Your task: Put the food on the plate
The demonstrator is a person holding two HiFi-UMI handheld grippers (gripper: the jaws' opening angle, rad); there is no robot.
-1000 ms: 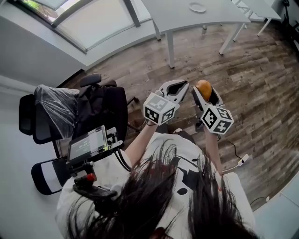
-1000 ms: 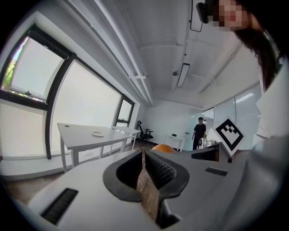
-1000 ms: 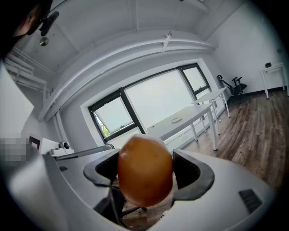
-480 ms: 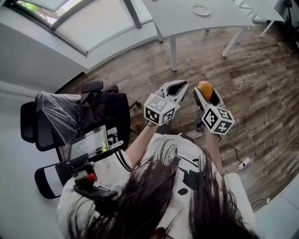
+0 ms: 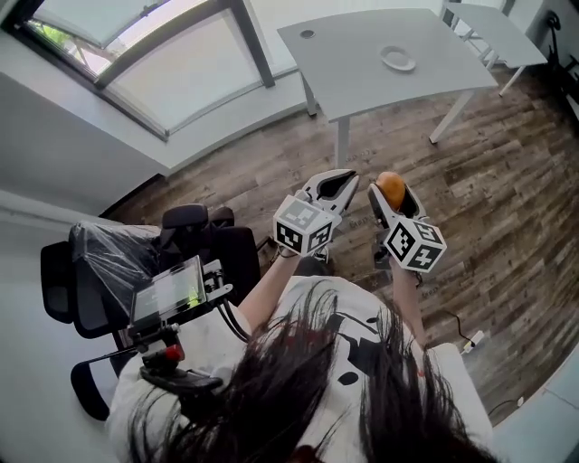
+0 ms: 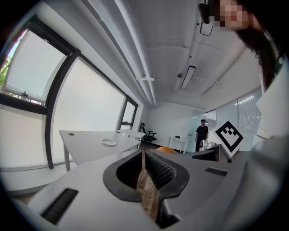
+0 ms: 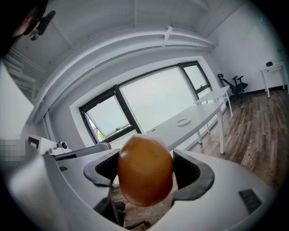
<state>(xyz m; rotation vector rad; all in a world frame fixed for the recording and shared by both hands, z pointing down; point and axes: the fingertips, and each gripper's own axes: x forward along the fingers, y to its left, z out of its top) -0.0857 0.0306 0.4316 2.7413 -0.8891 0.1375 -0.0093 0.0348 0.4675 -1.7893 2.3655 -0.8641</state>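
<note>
An orange-brown roundish piece of food [image 7: 145, 170] sits clamped between the jaws of my right gripper [image 7: 146, 173]; in the head view the food [image 5: 391, 188] shows at the tip of that gripper [image 5: 391, 194]. A small white plate [image 5: 398, 60] lies on a grey table [image 5: 362, 63] far ahead; the plate [image 7: 183, 122] and table [image 7: 198, 118] also show in the right gripper view, and the plate [image 6: 108, 142] in the left gripper view. My left gripper [image 5: 333, 188] is held beside the right one, its jaws pressed together with nothing between them [image 6: 145, 180].
Both grippers hang over a wooden floor [image 5: 488, 199]. An office chair [image 5: 190, 240] draped with dark cloth and plastic stands at the left. A second white table [image 5: 493, 27] stands at the far right. A person [image 6: 201, 134] stands far off in the room. Windows [image 5: 136, 45] line the far wall.
The view has moved toward the grey table, so the plate and whole tabletop show now. Both grippers keep their pose, with the food still clamped.
</note>
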